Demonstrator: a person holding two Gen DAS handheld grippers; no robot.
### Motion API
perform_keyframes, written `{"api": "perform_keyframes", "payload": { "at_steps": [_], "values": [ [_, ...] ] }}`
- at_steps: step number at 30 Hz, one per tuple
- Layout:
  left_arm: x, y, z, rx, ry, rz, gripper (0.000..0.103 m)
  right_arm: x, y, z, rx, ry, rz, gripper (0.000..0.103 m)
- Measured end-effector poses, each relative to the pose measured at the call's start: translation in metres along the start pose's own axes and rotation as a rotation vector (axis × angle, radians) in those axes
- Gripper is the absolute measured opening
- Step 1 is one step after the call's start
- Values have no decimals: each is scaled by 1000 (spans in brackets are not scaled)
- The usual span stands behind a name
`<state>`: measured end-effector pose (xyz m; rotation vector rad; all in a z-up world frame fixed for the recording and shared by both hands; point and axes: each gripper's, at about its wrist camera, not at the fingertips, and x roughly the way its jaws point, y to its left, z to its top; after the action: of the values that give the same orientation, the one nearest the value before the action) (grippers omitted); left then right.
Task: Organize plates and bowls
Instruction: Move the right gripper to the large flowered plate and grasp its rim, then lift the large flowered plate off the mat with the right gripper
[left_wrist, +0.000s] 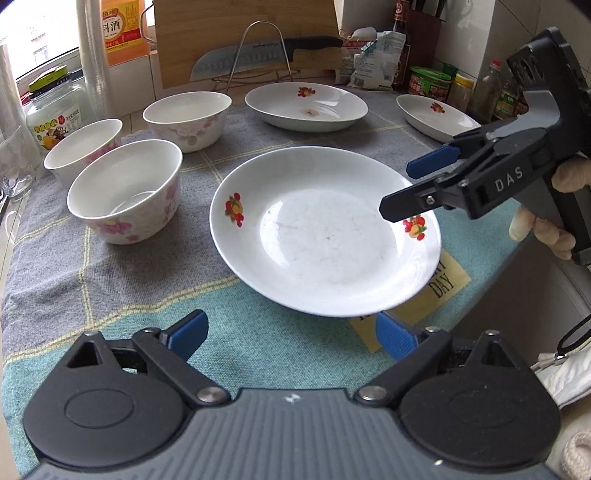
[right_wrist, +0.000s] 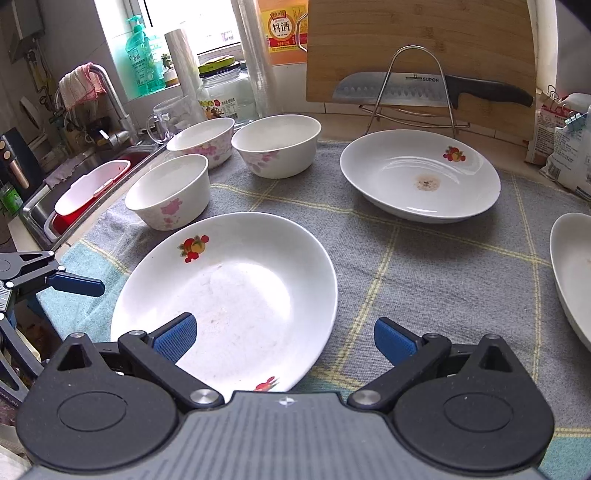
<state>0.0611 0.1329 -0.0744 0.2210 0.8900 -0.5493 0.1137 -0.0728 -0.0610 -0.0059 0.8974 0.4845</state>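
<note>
Evidently you had stacked nothing yet: three plates, nearest plate (left_wrist: 325, 229) included, and three bowls (left_wrist: 125, 192) lay apart on the table (left_wrist: 110, 295) cloth. Your left gripper (left_wrist: 291, 332) was spread and empty before that plate; your right gripper (right_wrist: 284, 336) was spread over its rim, pinching nothing.

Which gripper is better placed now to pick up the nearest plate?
Probably the right gripper: it is open, with one pad already over the nearest plate and the rim between its fingers. The left gripper, also open, sits just short of the rim.
</note>
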Motion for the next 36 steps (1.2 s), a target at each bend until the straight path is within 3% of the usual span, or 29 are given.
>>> {"api": "perform_keyframes", "payload": {
  "at_steps": [13, 17, 22, 28, 36],
  "values": [
    [28, -2, 3, 122, -33, -91, 101, 6, 18, -13, 31, 95, -50, 103],
    [32, -6, 1, 189, -54, -91, 102, 7, 21, -16, 48, 113, -55, 103],
    [35, -3, 1, 200, -70, -108, 103, 13, 25, -16, 58, 138, -63, 103],
    [36, -1, 0, 207, -95, -118, 103, 23, 24, -7, 37, 161, -52, 103],
    [35, -1, -1, 203, -97, -112, 103, 36, 11, 15, 0, 178, 43, 103]
  ]
}}
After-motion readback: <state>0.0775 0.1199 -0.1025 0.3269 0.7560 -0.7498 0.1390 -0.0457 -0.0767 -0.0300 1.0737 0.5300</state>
